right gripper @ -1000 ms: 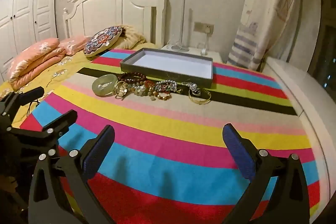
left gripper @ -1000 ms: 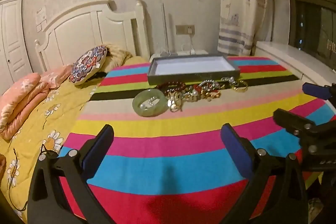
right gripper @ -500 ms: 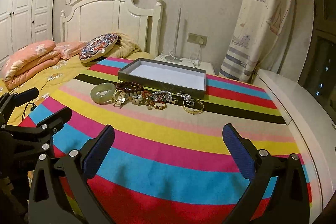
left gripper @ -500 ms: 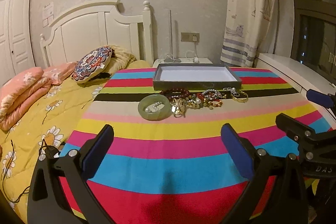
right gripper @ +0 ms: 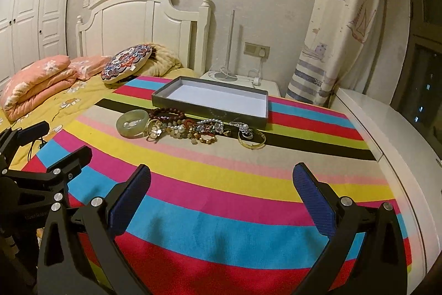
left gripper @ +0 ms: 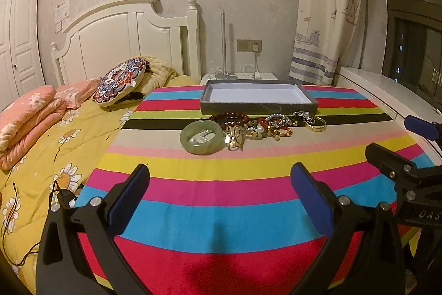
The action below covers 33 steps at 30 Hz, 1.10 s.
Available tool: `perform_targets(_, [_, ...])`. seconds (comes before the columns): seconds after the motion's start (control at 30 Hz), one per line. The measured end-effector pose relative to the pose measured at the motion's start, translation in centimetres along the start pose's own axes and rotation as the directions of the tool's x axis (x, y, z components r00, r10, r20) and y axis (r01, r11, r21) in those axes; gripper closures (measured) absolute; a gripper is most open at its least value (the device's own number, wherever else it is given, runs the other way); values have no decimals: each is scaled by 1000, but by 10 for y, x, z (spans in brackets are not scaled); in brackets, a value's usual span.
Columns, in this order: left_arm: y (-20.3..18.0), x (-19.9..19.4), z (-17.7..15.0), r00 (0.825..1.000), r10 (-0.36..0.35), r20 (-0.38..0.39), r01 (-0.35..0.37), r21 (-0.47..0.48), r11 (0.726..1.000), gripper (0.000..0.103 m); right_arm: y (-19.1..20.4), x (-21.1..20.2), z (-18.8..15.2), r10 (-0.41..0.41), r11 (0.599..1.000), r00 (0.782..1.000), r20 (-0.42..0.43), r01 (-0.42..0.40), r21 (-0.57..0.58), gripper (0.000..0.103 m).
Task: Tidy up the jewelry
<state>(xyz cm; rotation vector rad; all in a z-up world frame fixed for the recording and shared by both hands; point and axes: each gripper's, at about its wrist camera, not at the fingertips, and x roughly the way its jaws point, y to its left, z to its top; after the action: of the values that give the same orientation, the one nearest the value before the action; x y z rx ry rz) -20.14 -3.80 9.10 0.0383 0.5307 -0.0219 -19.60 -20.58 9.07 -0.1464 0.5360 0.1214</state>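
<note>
Left wrist view, left tool [left gripper: 219, 194] and right tool [right gripper: 221, 195] both spread, empty, smooth jade bangle [left gripper: 201, 136] at 12 o'clock, beaded bracelets [left gripper: 265, 127], shallow rectangular grey tray [left gripper: 258, 106], striped woven cloth [left gripper: 221, 214].

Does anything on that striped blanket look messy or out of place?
Yes. The jewelry lies in a tangled heap in front of the gray tray, which holds nothing. A few pearl pieces sit inside the green jade bangle. Nothing looks broken.
</note>
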Motion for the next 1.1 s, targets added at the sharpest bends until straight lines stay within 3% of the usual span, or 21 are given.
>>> perform_targets(1.1, [4, 4, -5, 1000, -5, -12, 5, -19, 1000, 2, -1, 4, -4, 4, 1000, 1000, -14, -4, 12, 4])
